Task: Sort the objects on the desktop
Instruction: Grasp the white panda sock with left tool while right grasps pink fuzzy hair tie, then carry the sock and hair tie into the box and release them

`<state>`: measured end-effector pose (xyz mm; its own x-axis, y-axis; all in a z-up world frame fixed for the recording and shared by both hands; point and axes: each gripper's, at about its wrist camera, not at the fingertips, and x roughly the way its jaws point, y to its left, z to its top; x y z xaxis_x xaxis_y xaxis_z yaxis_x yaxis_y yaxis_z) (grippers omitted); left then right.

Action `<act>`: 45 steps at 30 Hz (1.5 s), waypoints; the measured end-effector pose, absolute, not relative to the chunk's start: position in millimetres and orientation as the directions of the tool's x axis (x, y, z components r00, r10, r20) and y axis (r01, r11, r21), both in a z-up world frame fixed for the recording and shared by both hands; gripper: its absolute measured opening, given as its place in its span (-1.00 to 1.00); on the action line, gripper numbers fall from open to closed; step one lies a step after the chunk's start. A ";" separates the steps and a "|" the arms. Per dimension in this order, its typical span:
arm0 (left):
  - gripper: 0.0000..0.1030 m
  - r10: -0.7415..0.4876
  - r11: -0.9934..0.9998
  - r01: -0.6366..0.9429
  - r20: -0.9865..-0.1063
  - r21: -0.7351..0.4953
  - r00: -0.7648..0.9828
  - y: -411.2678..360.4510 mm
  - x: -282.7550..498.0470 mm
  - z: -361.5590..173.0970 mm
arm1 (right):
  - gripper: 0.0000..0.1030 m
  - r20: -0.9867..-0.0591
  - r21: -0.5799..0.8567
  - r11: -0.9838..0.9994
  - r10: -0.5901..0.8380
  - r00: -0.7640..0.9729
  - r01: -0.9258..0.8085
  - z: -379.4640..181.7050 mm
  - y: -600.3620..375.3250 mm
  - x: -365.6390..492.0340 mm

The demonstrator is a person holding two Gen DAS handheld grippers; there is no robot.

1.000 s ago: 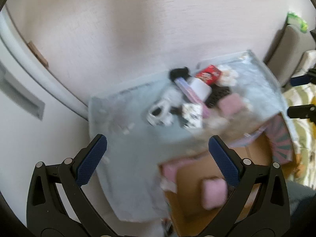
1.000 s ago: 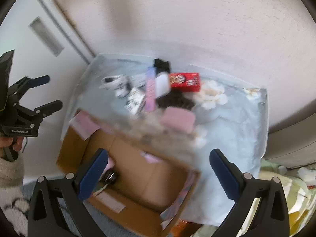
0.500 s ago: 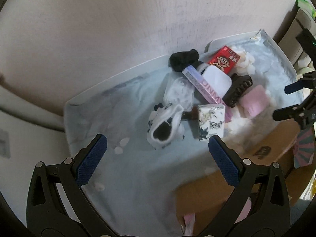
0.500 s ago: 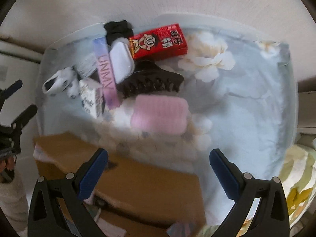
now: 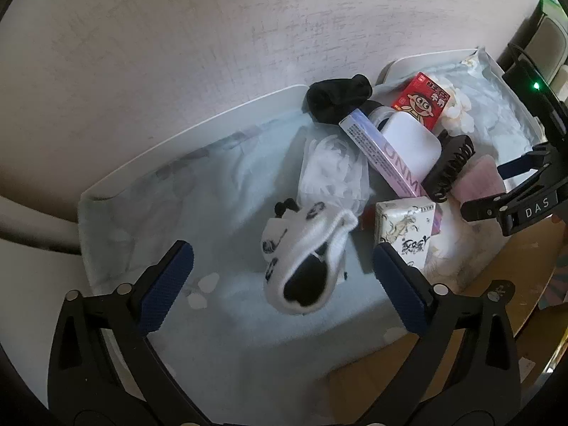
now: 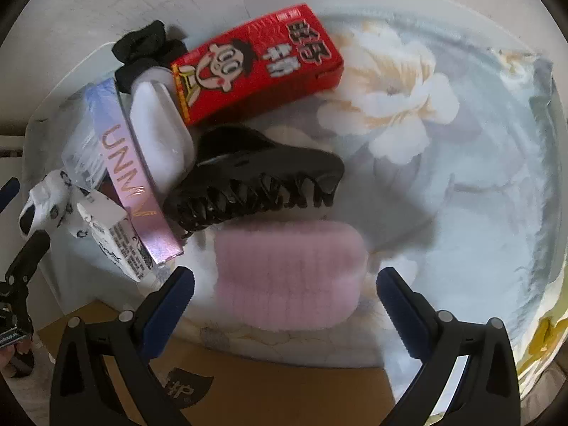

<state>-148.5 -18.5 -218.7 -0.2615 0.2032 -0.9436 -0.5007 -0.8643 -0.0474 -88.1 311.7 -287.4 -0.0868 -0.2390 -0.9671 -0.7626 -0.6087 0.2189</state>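
Desktop clutter sits heaped on the floral-clothed table: red milk carton, black claw hair clip, pink fuzzy pad, white panda-print sock. My left tool and right tool both gape wide, empty. Brown cardboard box waits below; most sorting seems left.

R gripper open | over pink pad | black claw clip behind

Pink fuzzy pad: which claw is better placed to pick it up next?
Right, probably. The right claw is open with the pink fuzzy pad directly between its fingers. The left claw is open over the white sock, farther away.
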 end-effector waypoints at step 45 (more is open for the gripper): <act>-0.37 0.300 -0.858 -0.506 -0.889 -0.093 -0.345 -22.1 -57.9 -88.8 | -0.30 -0.899 0.360 -0.685 -0.073 -0.432 -0.633 -102.2 246.1 -4.0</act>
